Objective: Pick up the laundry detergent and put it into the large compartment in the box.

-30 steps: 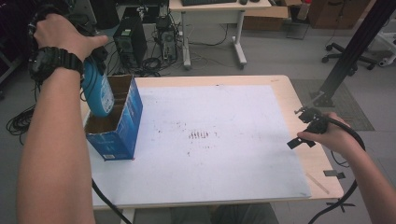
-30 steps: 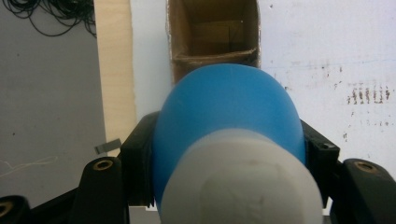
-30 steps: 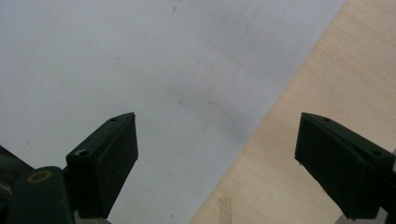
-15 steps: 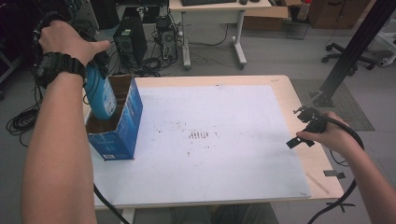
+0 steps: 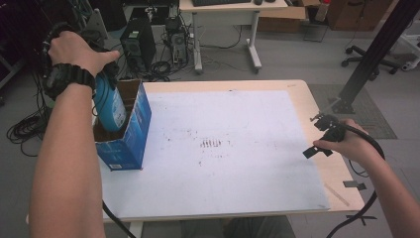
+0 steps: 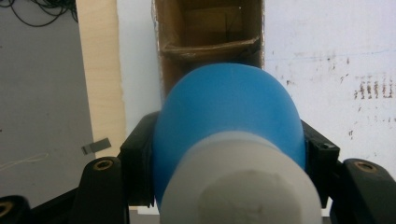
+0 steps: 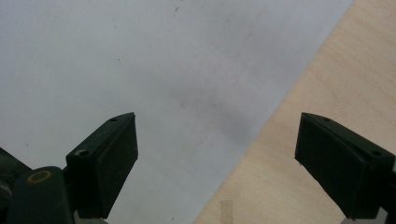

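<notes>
Blue plastic, rounded and capped in white: a bottle sits clamped between the two black jaws of the left hand-held gripper, which presses on both of its sides. In the high view the bottle hangs upright, its lower end inside the open top of a blue cardboard box that stands at the left edge of the table. The left hand grips from above, a black watch on its wrist.

The left gripper view looks straight down past the bottle into the box's brown interior, a view of the inside that the high camera does not give.

The right hand-held gripper has its jaws spread wide with nothing between them. It hovers over the border between a white sheet and bare wood. The high view places it near the table's right edge, well apart from the box.
</notes>
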`<state>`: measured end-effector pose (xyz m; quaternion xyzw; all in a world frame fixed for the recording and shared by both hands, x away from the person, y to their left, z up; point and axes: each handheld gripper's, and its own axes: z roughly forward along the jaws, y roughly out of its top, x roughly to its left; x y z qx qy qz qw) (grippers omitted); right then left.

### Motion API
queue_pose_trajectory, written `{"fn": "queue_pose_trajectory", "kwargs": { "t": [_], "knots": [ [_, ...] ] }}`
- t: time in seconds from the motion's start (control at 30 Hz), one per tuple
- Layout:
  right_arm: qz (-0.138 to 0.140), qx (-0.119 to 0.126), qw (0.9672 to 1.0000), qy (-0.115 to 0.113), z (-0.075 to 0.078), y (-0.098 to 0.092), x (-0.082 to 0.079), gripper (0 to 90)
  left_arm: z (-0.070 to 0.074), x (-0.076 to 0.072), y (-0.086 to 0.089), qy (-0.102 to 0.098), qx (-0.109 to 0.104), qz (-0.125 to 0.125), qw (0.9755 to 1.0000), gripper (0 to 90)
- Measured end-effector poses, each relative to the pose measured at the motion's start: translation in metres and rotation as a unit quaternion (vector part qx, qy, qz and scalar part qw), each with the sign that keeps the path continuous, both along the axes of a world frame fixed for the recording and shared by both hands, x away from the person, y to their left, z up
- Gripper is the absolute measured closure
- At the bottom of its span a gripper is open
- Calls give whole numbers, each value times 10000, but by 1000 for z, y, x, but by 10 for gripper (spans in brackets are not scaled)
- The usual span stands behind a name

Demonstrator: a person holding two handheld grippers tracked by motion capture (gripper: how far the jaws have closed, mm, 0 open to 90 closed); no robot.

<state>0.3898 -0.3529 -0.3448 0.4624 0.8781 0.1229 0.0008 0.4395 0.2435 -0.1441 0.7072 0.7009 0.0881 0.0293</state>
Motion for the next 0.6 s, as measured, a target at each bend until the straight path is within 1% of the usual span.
{"fn": "queue_pose_trajectory", "kwargs": {
  "t": [0.33, 0.47, 0.53, 0.6],
  "knots": [
    [31, -11, 10000, 5, -1, 2, 0, 133, -14, 2, 1, 78, -20, -44, 10000, 376],
    [20, -17, 10000, 12, -2, 3, 0, 133, -19, 2, 2, 91, -30, -29, 9999, 376],
    [23, -20, 10000, 21, -3, 3, 0, 133, -24, 2, 4, 117, -59, -21, 9999, 376],
    [31, -29, 10000, 23, -3, 3, 0, 133, -25, 2, 4, 116, -65, -12, 9999, 376]
  ]
}}
